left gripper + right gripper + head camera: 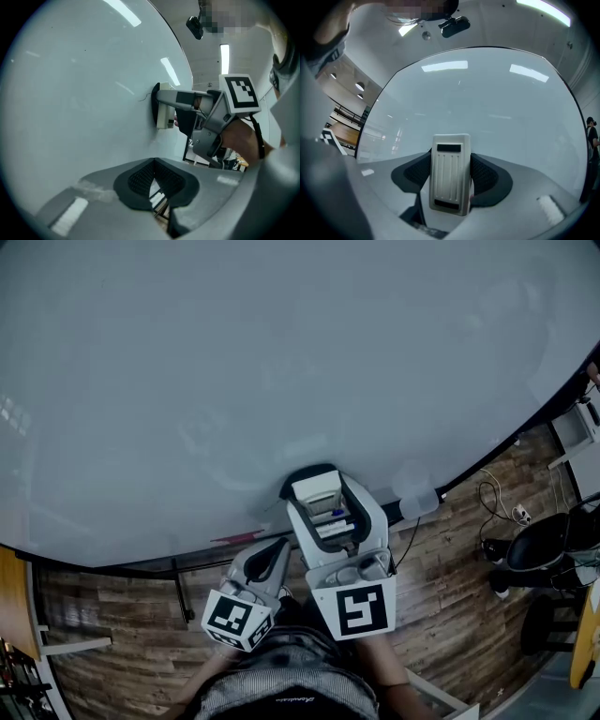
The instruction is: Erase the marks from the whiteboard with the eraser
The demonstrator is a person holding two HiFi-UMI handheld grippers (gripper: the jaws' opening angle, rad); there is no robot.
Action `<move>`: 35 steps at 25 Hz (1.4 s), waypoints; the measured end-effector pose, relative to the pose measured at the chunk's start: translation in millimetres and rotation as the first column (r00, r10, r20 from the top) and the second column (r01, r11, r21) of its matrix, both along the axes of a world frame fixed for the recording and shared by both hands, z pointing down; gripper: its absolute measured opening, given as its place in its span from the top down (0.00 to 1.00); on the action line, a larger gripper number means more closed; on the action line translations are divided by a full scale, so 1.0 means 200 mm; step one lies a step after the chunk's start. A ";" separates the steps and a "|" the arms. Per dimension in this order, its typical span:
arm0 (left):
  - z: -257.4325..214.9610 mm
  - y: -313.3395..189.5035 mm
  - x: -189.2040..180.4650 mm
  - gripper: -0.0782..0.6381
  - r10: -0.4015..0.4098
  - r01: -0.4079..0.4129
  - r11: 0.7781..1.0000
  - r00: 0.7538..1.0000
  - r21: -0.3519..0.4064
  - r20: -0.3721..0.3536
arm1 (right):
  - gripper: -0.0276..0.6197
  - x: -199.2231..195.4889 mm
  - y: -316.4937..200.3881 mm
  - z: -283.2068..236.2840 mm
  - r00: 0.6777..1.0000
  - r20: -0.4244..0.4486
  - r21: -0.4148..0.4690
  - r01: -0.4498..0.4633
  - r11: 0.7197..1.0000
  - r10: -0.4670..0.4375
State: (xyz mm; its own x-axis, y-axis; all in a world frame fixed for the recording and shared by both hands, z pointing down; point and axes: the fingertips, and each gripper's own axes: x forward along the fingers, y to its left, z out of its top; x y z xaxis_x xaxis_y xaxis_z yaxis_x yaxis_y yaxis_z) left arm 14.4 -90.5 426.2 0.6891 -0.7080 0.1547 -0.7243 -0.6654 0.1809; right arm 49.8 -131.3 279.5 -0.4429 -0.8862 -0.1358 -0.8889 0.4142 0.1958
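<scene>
**A:** State of the right gripper (pixel 450 174)?

**B:** Clamped on the eraser (pixel 450 154), one black pad against each long side, ribbed pale back turned toward the camera.

**A:** And just ahead of those jaws?

**B:** Pressed face-on against the whiteboard (pixel 487 103), touching it. Plain from the side in the left gripper view, with a thin, faint dark stroke (pixel 143 97) on the board just beside the eraser.

**A:** The left gripper (pixel 154 182)?

**B:** Drawn together, pads meeting at the tips, nothing between them. Sits close alongside the right one, to its left and lower, tips near the board's bottom edge. Contact there not clear.

**A:** Behind the jaws?

**B:** A marker cube (pixel 361 608) at the rear of the right one, a second cube (pixel 234 618) at the rear of the left, both nearest the person. A hand (pixel 243 138) wrapped round the right handle.

**A:** Farther out?

**B:** Wood-plank floor (pixel 450 615) below both grippers. A black chair (pixel 539 545) and loose cables (pixel 495 498) well off to the right gripper's right
</scene>
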 end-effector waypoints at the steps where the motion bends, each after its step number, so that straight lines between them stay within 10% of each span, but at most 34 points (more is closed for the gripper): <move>1: 0.00 0.00 0.00 0.89 -0.002 0.002 1.000 1.000 -0.001 0.001 | 0.55 0.00 0.00 0.00 1.000 0.004 -0.003 0.005 1.000 -0.005; 35: 0.01 -0.21 1.10 0.88 -0.185 0.186 0.982 0.983 -0.036 0.019 | 0.55 1.02 -0.19 -0.06 0.985 -0.060 0.021 0.161 0.987 -0.159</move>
